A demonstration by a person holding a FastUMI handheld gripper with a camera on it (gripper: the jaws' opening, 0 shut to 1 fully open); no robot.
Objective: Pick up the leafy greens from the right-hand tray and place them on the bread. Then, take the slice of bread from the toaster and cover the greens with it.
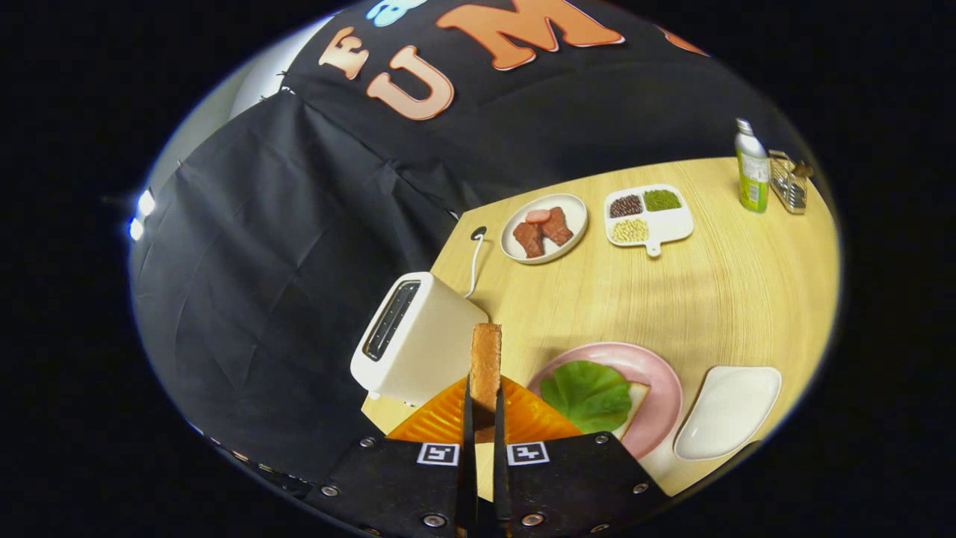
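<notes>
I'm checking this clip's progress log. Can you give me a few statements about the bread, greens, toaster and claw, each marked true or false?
1. The claw is shut on a bread slice held upright. True.
2. The leafy greens lie on bread on the pink plate. True.
3. The white tray beside the pink plate holds the greens. False: it is bare.
4. The held slice sits in the toaster slot. False: it is outside, beside the toaster.

The wooden table [717, 299] carries a toaster [414, 340], pink plate [661, 377], white tray [728, 411], meat plate [544, 228], divided dish [648, 217] and bottle [751, 168].
</notes>
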